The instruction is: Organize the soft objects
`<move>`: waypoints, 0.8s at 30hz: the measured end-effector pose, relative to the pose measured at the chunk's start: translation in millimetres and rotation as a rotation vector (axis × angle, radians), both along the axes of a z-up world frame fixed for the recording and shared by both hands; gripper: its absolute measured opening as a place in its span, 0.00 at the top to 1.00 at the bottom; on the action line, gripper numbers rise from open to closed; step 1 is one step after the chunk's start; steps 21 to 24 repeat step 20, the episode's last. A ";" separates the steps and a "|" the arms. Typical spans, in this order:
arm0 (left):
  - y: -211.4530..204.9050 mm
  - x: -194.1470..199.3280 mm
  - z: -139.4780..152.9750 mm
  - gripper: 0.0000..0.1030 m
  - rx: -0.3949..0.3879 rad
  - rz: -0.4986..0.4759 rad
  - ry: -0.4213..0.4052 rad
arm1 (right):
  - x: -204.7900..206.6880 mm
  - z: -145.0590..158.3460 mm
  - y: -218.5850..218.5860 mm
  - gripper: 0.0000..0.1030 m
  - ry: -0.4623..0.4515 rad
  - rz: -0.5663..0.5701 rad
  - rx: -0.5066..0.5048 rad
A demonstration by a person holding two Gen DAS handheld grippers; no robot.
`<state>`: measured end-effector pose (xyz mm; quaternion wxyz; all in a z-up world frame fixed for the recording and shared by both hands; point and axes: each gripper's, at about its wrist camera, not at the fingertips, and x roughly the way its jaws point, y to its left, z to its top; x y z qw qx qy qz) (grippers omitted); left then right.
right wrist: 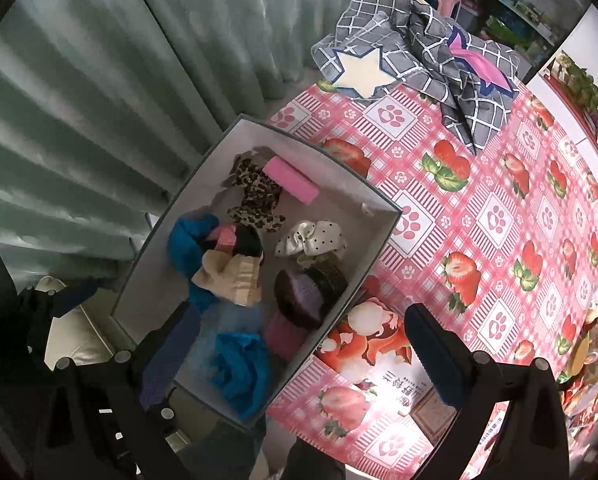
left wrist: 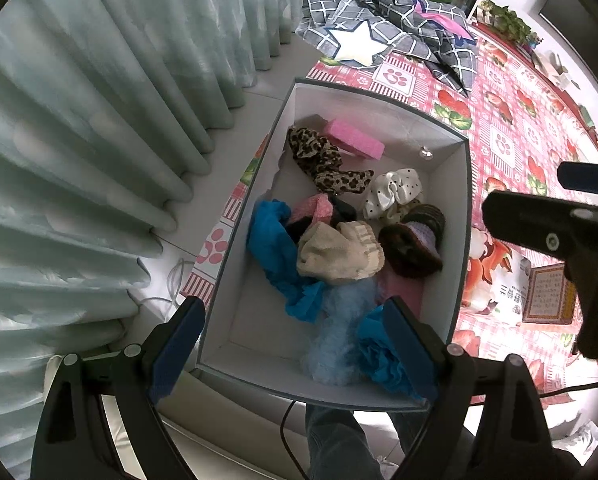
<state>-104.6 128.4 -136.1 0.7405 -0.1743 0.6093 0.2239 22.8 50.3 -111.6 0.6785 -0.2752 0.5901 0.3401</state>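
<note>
A white box (left wrist: 379,100) with a grey rim sits at the table's left edge. It holds a pink sponge (left wrist: 353,138), a leopard cloth (left wrist: 323,164), a dotted white scrunchie (left wrist: 395,192), a beige sock (left wrist: 339,254), blue cloth (left wrist: 273,240) and a purple-brown knit piece (left wrist: 413,244). My left gripper (left wrist: 295,344) is open and empty above the box's near end. My right gripper (right wrist: 299,352) is open and empty above the box's near right corner; it shows in the left wrist view (left wrist: 571,216). The box also shows in the right wrist view (right wrist: 331,156).
A grey checked cloth (right wrist: 439,48) and a white star cushion (right wrist: 361,70) lie at the table's far end. A pink strawberry tablecloth (right wrist: 499,208) covers the table. A printed packet (right wrist: 379,344) lies beside the box. Pale green curtains (left wrist: 99,120) hang to the left.
</note>
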 end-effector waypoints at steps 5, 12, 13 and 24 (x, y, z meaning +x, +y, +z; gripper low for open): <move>-2.3 -0.7 0.8 0.10 -0.003 -0.005 0.000 | -1.8 2.0 -4.3 0.00 -0.004 -0.001 -0.002; -4.4 -2.9 1.6 0.10 -0.003 0.002 0.001 | -5.4 3.7 -6.5 0.00 -0.007 0.002 -0.003; -4.5 -3.8 1.8 0.10 -0.003 0.004 0.001 | -4.8 3.3 -5.8 0.00 -0.006 0.001 -0.002; -4.2 -9.3 7.4 0.10 0.006 0.002 -0.053 | -7.0 3.5 -6.6 0.00 -0.009 -0.001 -0.004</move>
